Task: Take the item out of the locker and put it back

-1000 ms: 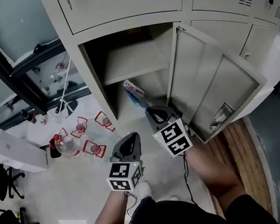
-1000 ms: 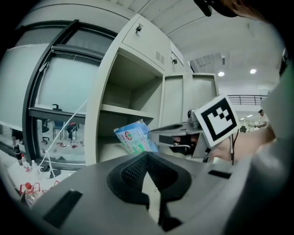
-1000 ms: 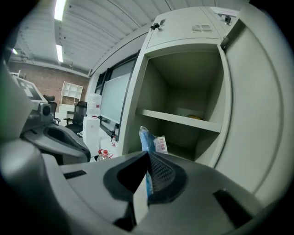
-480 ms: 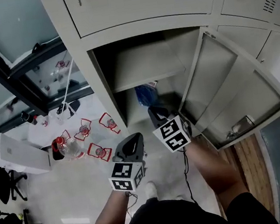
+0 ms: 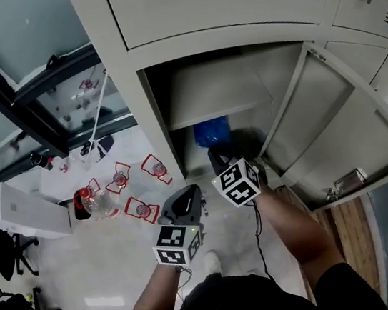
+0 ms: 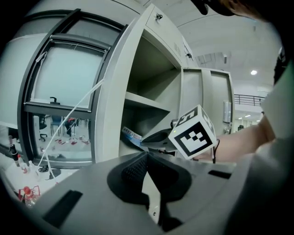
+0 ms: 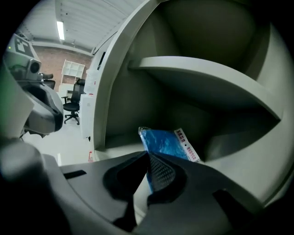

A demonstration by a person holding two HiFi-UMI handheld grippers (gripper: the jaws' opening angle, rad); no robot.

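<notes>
Both tongs are sitting closer to the locker [image 5: 161, 112] than a second ago. The right gripper [image 7: 148, 155] is also lower, and the blue packet [image 7: 167, 143] it is carrying is now under the shelf [image 7: 202, 75] instead of at the opening. Its jaws are clamping the packet's bottom edge, so the bag is standing upright just ahead of the tips, label strip on the far side. The left gripper [image 6: 147, 155] is hanging back beside and behind the right one, jaws together on nothing. The open door [image 5: 335, 129] is swinging clear on the right gripper's outer side. Reading this as the put-back leg: the packet is heading into the lower compartment. Next move is calling for easing further in, lowering until the bag is touching the compartment floor [image 7: 248, 174], then opening and backing straight out without snagging the thin film.
</notes>
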